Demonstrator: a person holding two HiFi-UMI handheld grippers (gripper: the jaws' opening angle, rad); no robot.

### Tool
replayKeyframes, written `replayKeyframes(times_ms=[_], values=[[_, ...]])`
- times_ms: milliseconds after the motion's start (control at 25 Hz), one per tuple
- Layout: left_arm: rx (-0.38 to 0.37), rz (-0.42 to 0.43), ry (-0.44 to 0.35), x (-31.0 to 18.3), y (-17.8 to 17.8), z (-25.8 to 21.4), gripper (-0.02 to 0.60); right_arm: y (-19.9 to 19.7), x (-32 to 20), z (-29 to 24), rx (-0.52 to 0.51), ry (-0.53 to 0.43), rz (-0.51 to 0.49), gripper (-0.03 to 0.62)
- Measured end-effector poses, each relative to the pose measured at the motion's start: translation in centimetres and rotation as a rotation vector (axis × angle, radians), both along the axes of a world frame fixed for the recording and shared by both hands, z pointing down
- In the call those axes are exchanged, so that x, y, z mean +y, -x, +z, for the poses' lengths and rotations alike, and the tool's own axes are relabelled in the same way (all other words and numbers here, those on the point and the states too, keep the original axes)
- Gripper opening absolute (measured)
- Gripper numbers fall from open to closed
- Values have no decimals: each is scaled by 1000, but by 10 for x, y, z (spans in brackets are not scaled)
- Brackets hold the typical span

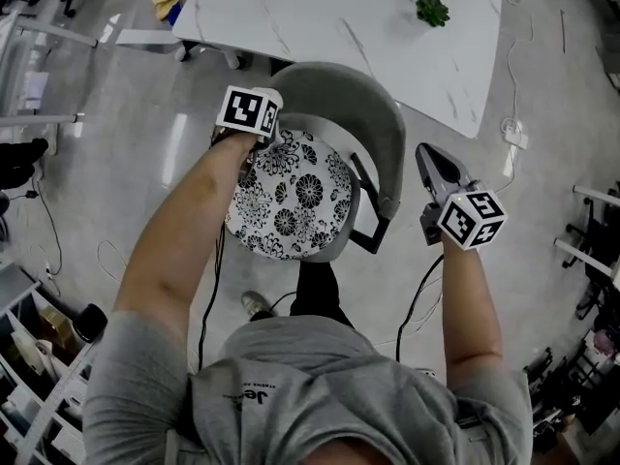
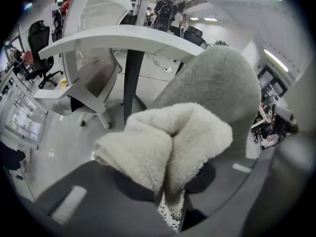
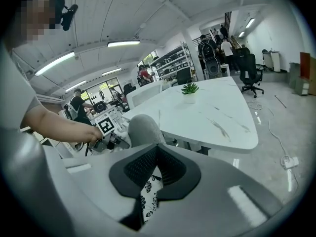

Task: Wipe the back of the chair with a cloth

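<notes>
The chair has a grey curved backrest (image 1: 373,114) and a black-and-white flowered seat cushion (image 1: 291,197). My left gripper (image 1: 263,129) sits at the left end of that backrest and is shut on a cream fluffy cloth (image 2: 168,139). In the left gripper view the cloth bulges out of the jaws right in front of the grey backrest (image 2: 224,85). My right gripper (image 1: 429,158) hovers to the right of the chair, apart from it, jaws shut with nothing between them (image 3: 157,158). From there the backrest (image 3: 143,128) shows just past the jaws.
A white marble table (image 1: 368,27) with a small green plant (image 1: 432,10) stands just behind the chair. Cables and a power strip (image 1: 513,134) lie on the floor to the right. Office chairs, shelves and people fill the room further off.
</notes>
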State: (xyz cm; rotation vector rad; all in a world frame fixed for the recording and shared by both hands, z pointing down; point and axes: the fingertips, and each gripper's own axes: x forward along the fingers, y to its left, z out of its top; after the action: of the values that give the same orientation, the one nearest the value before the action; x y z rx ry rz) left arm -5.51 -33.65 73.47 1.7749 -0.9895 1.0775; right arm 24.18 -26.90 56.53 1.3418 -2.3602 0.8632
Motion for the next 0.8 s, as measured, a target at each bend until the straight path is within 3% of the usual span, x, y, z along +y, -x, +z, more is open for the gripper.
replayKeyframes(times_ms=[200, 360, 800], values=[[8, -34, 45, -6, -9, 1, 153, -20, -6, 3, -13, 6, 36, 3], [18, 11, 36, -10, -40, -2, 153, -35, -10, 5, -20, 5, 61, 3], [-40, 481, -82, 13, -204, -8, 153, -99, 1, -6, -8, -25, 148, 3]])
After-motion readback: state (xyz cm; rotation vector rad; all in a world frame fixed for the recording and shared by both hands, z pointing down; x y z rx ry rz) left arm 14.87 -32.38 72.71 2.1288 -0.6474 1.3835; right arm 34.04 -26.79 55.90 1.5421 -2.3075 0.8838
